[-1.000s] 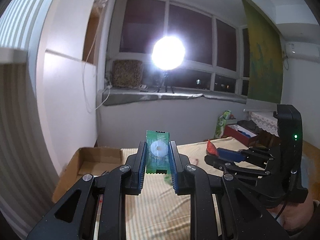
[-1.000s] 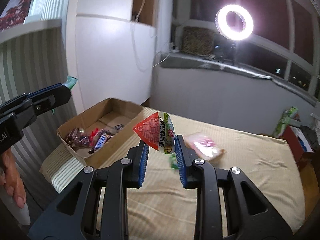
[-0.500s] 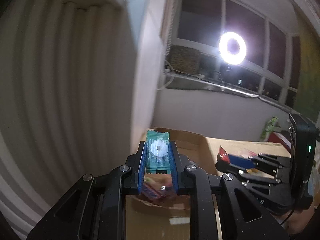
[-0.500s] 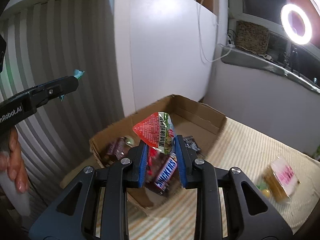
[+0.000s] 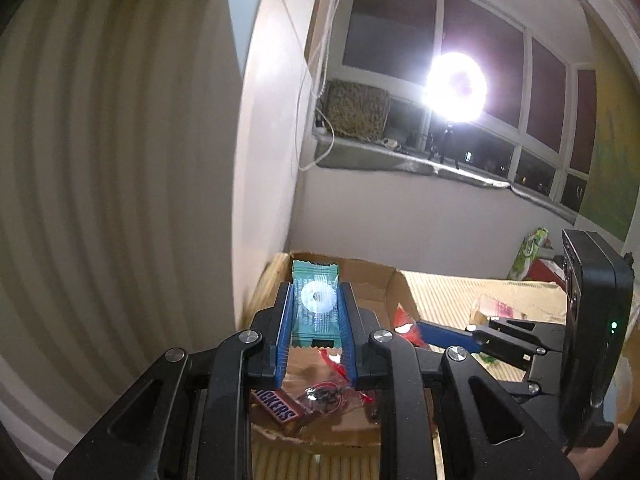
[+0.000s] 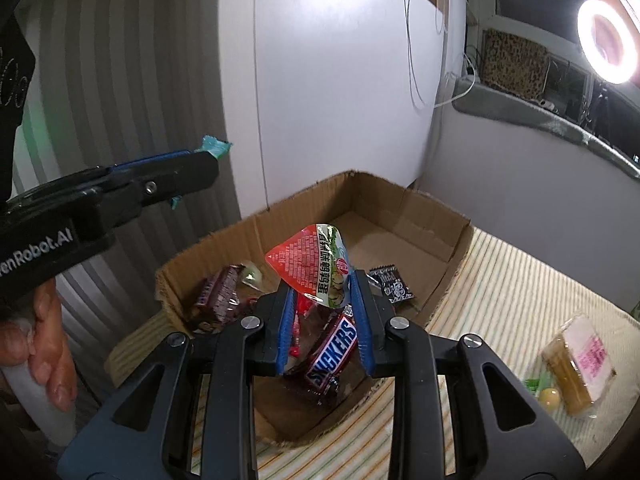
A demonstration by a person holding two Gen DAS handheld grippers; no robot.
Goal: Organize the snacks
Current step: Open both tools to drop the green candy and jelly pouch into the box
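My left gripper (image 5: 316,312) is shut on a teal wrapped snack (image 5: 315,304) and holds it above the near left part of the open cardboard box (image 5: 372,276). It also shows in the right wrist view (image 6: 208,156), high above the box's left wall. My right gripper (image 6: 323,296) is shut on a red and green snack packet (image 6: 310,266), over the near end of the box (image 6: 436,216). In the box lie a Snickers bar (image 6: 332,352), a dark purple packet (image 6: 218,296) and a black packet (image 6: 390,284).
The box sits at the left end of a striped cloth surface (image 6: 512,280), against a white wall panel (image 6: 328,92). A pink and yellow snack pack (image 6: 580,364) lies on the cloth to the right. A ring light (image 6: 608,46) stands on the window sill.
Both grippers have swung left from over the cloth to above the cardboard box, each still holding its snack. The box and its contents now fill the lower part of both views.
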